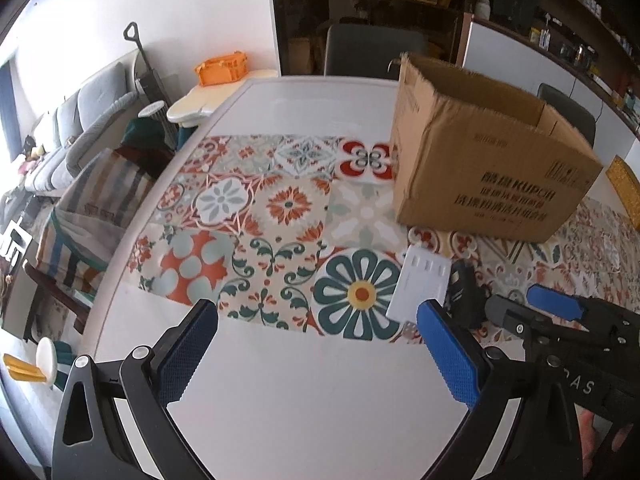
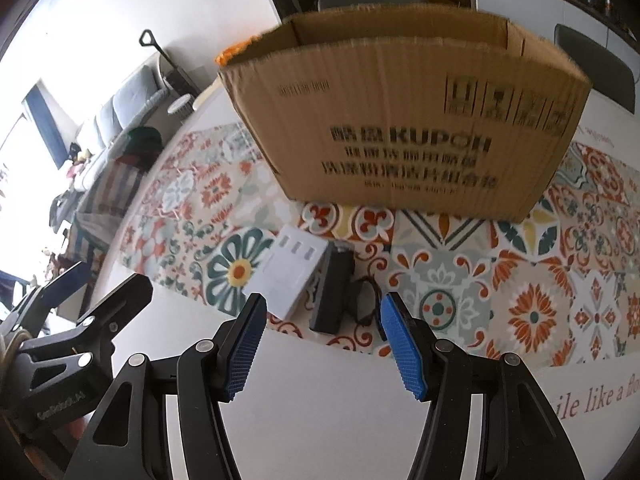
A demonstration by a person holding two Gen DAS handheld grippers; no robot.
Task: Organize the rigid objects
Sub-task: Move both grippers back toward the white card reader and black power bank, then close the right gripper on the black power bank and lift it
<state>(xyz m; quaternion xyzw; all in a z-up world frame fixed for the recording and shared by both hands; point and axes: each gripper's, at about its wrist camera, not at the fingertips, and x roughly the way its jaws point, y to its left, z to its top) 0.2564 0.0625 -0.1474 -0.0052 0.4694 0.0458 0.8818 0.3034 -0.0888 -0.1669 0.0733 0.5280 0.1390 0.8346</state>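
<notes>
A flat white box (image 1: 420,288) (image 2: 292,272) lies on the patterned mat (image 1: 256,216), with a black rectangular block (image 1: 464,292) (image 2: 332,292) close on its right. A dark cord-like item (image 2: 364,300) sits beside the block. Behind them stands an open cardboard box (image 1: 480,160) (image 2: 400,120). My left gripper (image 1: 316,320) (image 2: 116,276) is open over bare white table, left of the white box, with nothing between its fingers. My right gripper (image 2: 323,308) (image 1: 520,304) is open just short of the black block and is not touching it.
The white table (image 1: 280,380) curves away to an edge on the left. Beyond that edge are a chair with a striped cushion (image 1: 92,208), a sofa and an orange crate (image 1: 222,68). Dark chairs stand behind the cardboard box. A yellow item (image 1: 624,188) lies at the far right.
</notes>
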